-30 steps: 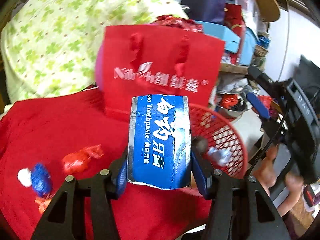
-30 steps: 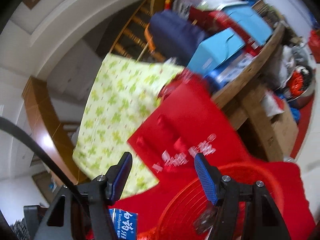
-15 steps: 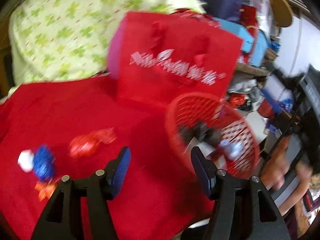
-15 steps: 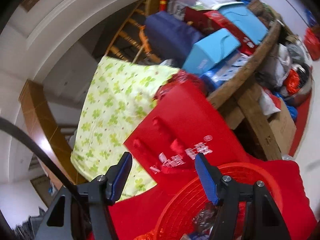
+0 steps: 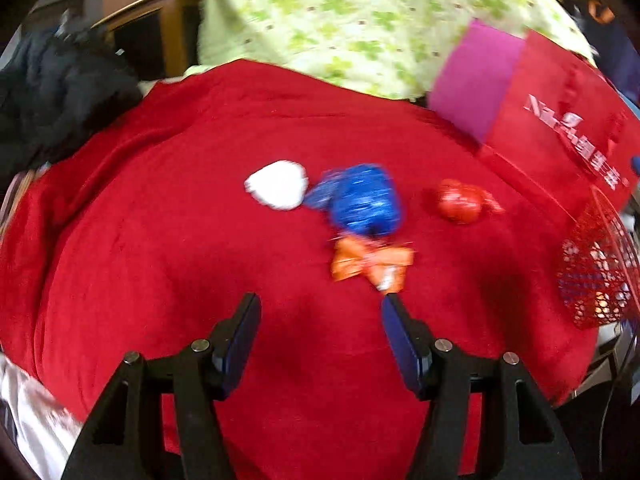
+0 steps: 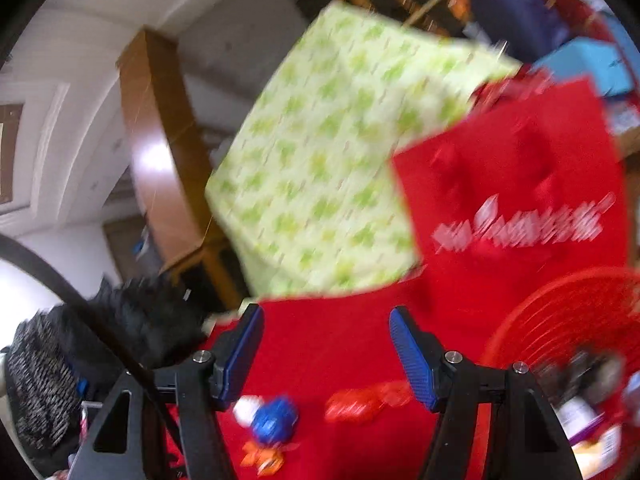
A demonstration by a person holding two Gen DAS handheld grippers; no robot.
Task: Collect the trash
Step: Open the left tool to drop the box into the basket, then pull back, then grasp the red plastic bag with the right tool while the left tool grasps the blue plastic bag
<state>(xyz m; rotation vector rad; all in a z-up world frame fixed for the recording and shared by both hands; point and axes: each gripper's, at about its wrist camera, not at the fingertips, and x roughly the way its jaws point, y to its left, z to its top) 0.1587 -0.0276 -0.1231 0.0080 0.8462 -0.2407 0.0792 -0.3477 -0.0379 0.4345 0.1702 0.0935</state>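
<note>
The toothpaste box is gone from the left gripper (image 5: pixel 320 312), whose jaws have just been opening and now stand spread, nothing between; it now faces the wrappers; next pick looks like the orange wrapper (image 5: pixel 370 262), just below the blue wrapper (image 5: pixel 366 200); basket (image 5: pixel 600 272) far right of it; right gripper (image 6: pixel 326 344) spread, empty too.

Green-patterned cloth (image 5: pixel 360 20) behind a red gift bag (image 5: pixel 560 128)

Shiny blue foil wrapper (image 5: pixel 366 200), red cloth (image 5: pixel 200 240)
</note>
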